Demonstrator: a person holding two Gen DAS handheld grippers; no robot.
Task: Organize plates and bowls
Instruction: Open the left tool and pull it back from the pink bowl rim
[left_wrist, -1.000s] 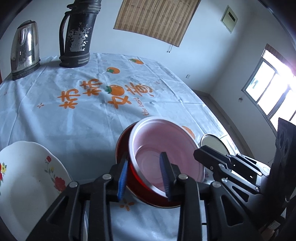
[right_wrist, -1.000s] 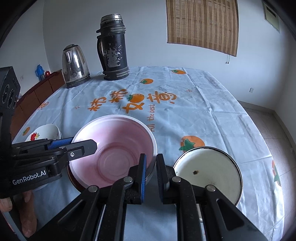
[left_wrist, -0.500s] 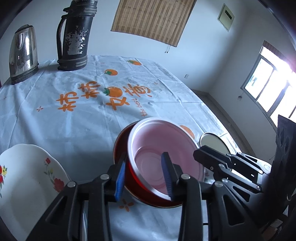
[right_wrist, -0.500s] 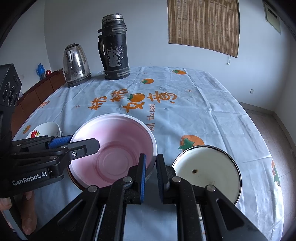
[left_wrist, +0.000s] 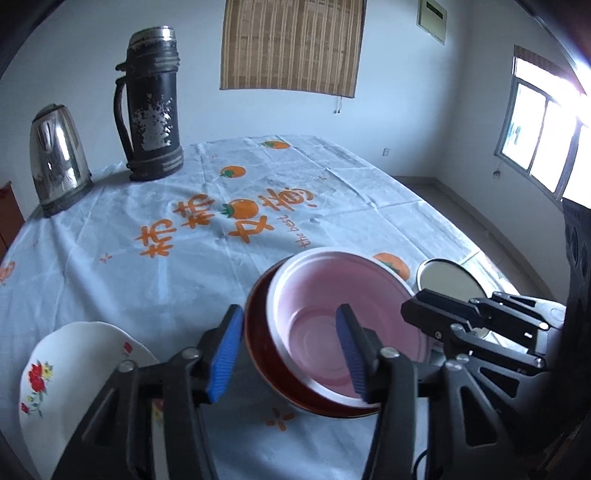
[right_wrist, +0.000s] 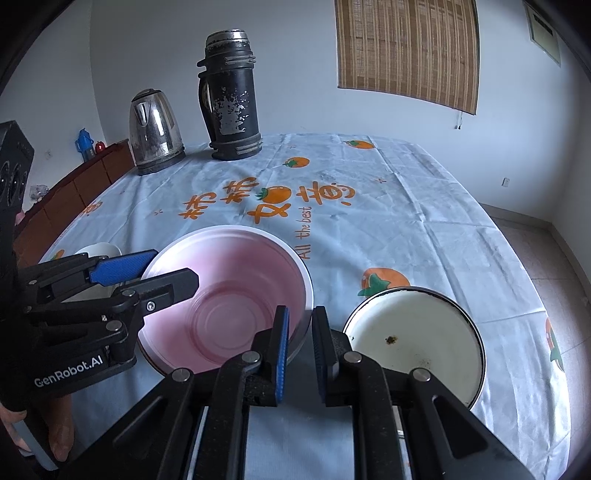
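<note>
A pink bowl sits nested in a red bowl on the tablecloth; it also shows in the right wrist view. My left gripper is open, its jaws straddling the near-left rims of both bowls without gripping. My right gripper is shut on the pink bowl's near-right rim. A white enamel bowl stands to the right. A white floral plate lies at the left.
A black thermos and a steel kettle stand at the table's far left. The tablecloth has orange prints. The table edge drops off to the right. A wooden cabinet stands beyond the left side.
My left gripper has opened wider and let go of the bowls' rims, and its view has swung level. The right gripper stays shut on the pink bowl.
</note>
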